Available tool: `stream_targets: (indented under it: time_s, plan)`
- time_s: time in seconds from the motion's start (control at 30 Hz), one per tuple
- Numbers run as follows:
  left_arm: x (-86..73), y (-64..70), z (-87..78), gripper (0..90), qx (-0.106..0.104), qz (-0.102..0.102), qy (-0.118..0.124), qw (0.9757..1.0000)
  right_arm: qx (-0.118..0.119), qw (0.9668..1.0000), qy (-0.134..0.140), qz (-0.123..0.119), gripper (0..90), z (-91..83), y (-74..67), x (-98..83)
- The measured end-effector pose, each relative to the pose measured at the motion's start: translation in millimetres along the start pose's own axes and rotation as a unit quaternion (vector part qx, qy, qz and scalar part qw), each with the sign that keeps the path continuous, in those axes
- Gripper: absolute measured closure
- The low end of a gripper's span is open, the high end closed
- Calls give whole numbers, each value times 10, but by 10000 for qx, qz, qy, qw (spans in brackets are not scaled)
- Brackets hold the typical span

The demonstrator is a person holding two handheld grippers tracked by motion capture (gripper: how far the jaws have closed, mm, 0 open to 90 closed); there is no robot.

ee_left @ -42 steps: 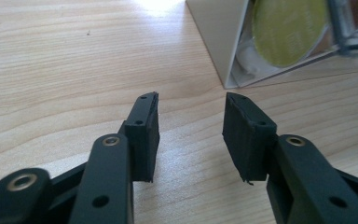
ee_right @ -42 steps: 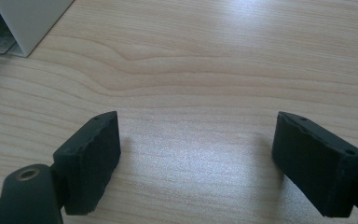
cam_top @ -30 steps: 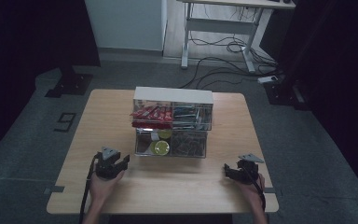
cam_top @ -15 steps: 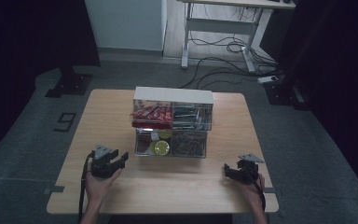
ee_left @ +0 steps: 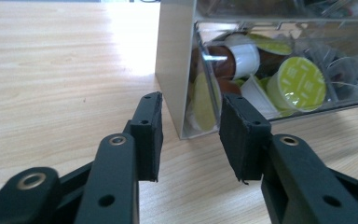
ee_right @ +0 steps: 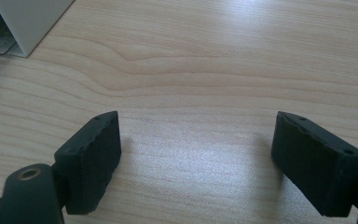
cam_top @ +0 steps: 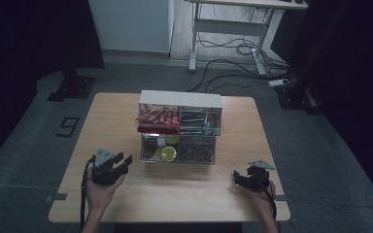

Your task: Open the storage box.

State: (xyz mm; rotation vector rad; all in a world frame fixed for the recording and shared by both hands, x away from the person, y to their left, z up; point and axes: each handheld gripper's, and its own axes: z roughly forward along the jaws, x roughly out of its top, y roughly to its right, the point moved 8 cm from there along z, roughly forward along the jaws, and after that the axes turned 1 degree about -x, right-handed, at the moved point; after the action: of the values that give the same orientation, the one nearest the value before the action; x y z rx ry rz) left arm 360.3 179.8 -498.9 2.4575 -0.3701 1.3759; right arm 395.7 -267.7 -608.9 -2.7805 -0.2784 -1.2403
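Drawer unit: a clear plastic two-tier drawer box with a white top and white side wall (cam_top: 179,127), at the centre of the high view, on the far half of the table.
Writing: none that can be read on the box or its contents.
Lower left drawer: round coffee capsules with lime-green foil lids and white or brown bodies (ee_left: 294,84), heaped behind the transparent front.
Upper left drawer: red packets (cam_top: 156,118).
Other drawers: dark mixed contents, too small to tell.
Left gripper: black two-jaw gripper (ee_left: 190,135), lower left of the high view, aimed at the box's near left corner; jaws have just been closing, half parted, nothing between them.
Right gripper: black two-jaw gripper (ee_right: 196,158), lower right of the high view; jaws spread wide over bare wood.
Table: pale wood-grain tabletop (cam_top: 199,194), smooth, with rounded corners.
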Motion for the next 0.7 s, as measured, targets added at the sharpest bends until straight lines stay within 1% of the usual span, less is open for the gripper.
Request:
stream_targets:
  time_s: [0.17,0.23,0.37,0.43,0.47,0.53,0.7]
  plan:
    - [77,37,-52,626,-35,56,55,10000,3,10000,3,3,163,-4,3,-3]
    - [144,65,-87,649,-91,59,127,9999,6,10000,6,2,165,-6,6,-4]
    - [198,103,-101,701,-163,74,183,9997,6,10000,6,2,165,-7,7,-4]
    - [237,130,-101,720,-197,112,199,9995,5,10000,6,2,165,-7,7,-4]
    - [285,162,-104,728,-238,154,210,9994,6,10000,6,2,166,-7,7,-4]
    - [304,175,-108,747,-243,165,218,9993,6,10000,7,1,166,-7,7,-4]
    - [451,277,-159,787,-350,294,307,9985,13,10000,13,0,170,-9,11,-5]
